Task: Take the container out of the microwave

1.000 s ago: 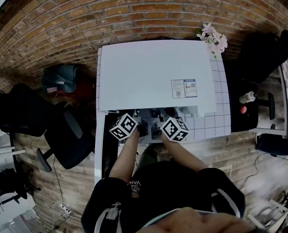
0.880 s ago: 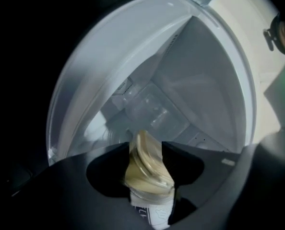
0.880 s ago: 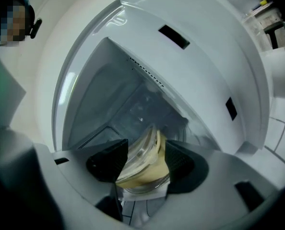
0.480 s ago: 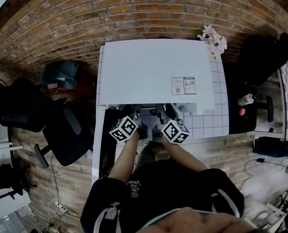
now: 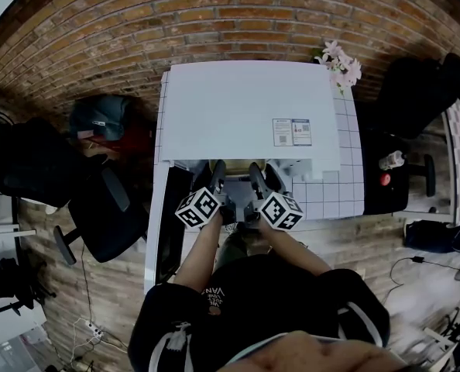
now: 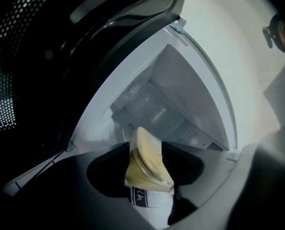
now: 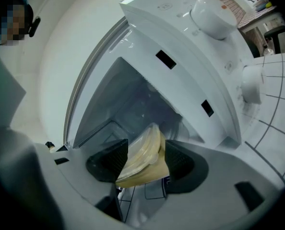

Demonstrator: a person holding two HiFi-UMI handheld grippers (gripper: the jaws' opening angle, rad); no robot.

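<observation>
The container is a clear tub with a yellowish lid (image 6: 149, 159), seen edge-on at the mouth of the white microwave (image 5: 245, 115). My left gripper (image 6: 147, 164) is shut on one side of it, its black pads pressing the rim. My right gripper (image 7: 142, 159) is shut on the opposite side of the container (image 7: 145, 152). In the head view both grippers, left (image 5: 217, 170) and right (image 5: 255, 172), reach side by side under the microwave's front edge, and the container itself is hidden there. The oven cavity (image 6: 157, 104) lies behind the tub.
The microwave door (image 6: 17, 80) stands open at the left, dark with a mesh window. Two white knobs (image 7: 212, 16) sit on the control panel at the right. The microwave rests on a white tiled table (image 5: 346, 196) with flowers (image 5: 338, 60) at its back corner. Office chairs (image 5: 98, 208) stand to the left.
Both grippers have drawn back toward the person with the container between them. More of their jaws now shows outside the microwave's front edge.
</observation>
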